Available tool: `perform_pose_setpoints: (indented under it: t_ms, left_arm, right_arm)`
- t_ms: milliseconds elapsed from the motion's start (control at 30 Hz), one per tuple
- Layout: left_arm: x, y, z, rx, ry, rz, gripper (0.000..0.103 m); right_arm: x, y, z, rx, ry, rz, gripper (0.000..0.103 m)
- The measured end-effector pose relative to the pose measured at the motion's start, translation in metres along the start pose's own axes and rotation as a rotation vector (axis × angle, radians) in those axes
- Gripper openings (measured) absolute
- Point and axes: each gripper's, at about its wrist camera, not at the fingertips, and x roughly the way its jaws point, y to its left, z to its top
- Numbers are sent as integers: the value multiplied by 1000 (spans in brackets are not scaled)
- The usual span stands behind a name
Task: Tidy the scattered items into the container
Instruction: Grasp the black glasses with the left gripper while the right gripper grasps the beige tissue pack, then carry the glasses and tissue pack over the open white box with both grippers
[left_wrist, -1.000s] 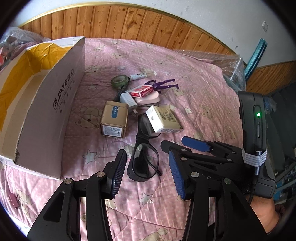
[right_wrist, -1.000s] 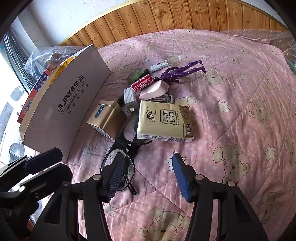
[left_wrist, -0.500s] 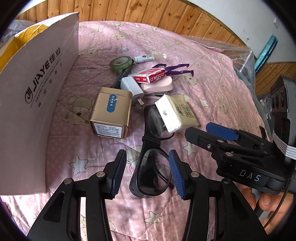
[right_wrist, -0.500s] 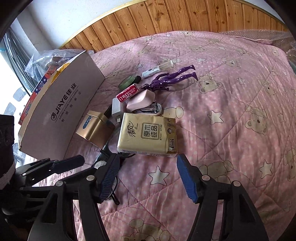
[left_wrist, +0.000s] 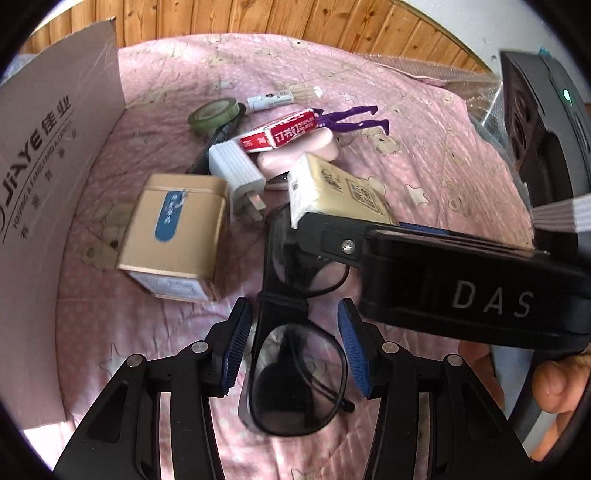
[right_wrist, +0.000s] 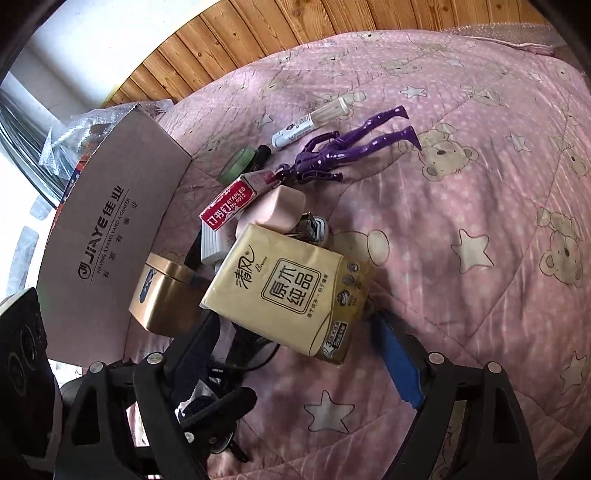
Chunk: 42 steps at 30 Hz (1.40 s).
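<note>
Black glasses (left_wrist: 295, 387) lie on the pink quilt, one lens between the blue pads of my left gripper (left_wrist: 295, 350), which is open and not pressing on them. A tan tissue pack (right_wrist: 291, 291) rests on the far end of the glasses. My right gripper (right_wrist: 303, 354) straddles the pack's near edge, its jaws opening, pads apart from it. The right gripper's body (left_wrist: 443, 280) crosses the left wrist view and hides part of the tissue pack (left_wrist: 340, 192). The open cardboard box (left_wrist: 55, 166) stands at the left, also in the right wrist view (right_wrist: 110, 240).
Beyond the glasses lie a gold tin (left_wrist: 173, 232), a white plug (left_wrist: 236, 173), a red staples box (left_wrist: 280, 131) on a pink stapler (left_wrist: 299, 155), a purple figure (right_wrist: 351, 151), a green tape roll (left_wrist: 212, 114) and a white tube (right_wrist: 306, 123). A wooden wall panel stands behind the bed.
Both grippers came down and forward toward the pile. The left one now frames the near lens of the glasses. The right one's jaws widened and reached the tissue pack.
</note>
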Motion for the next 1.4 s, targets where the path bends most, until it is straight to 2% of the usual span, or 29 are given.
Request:
perform_pose_setpoints:
  t_ms: [100, 133, 267, 367, 400, 433, 567, 633, 767, 833, 900, 1033, 1167, 1400]
  left_arm:
    - [2, 3, 3, -8, -14, -14, 49]
    - [2, 4, 3, -9, -17, -21, 40]
    - [1, 6, 2, -11, -25, -22, 40]
    - [-2, 8, 1, -28, -31, -47, 34]
    - [-4, 10, 0, -39, -31, -61, 31]
    - [-6, 12, 0, -48, -28, -71, 29]
    - [-13, 15, -3, -56, -38, -86, 26]
    - [-18, 14, -2, -51, -49, -80, 23]
    - [-24, 12, -3, -41, -66, -71, 21]
    - [-25, 10, -4, -44, -66, -73, 20]
    - [-28, 10, -4, -52, -67, -78, 20]
    - [-43, 17, -8, -67, -93, -87, 19]
    - [-56, 23, -9, -104, -103, -113, 19]
    - [-77, 27, -18, -122, -116, -120, 19]
  right_arm:
    - [-5, 5, 5, -44, -21, -43, 86]
    - [-7, 6, 6, -60, -25, -52, 86]
    - [-2, 10, 12, -150, -2, -41, 84]
    - [10, 13, 18, -228, 22, -29, 67]
    - [8, 8, 19, -219, 16, 7, 63]
    - [10, 5, 21, -215, 25, 29, 62]
    - [17, 5, 33, -265, 77, 57, 65]
    - [15, 13, 36, -329, 70, 29, 81]
    - [19, 24, 48, -422, 48, 2, 83]
    - [28, 23, 54, -415, 77, 19, 80]
    - [39, 20, 56, -384, 126, 46, 70]
    - [24, 16, 51, -320, 107, 69, 58]
    - [-6, 4, 35, -240, 58, 99, 55]
    - [-36, -25, -1, -60, -1, 160, 54]
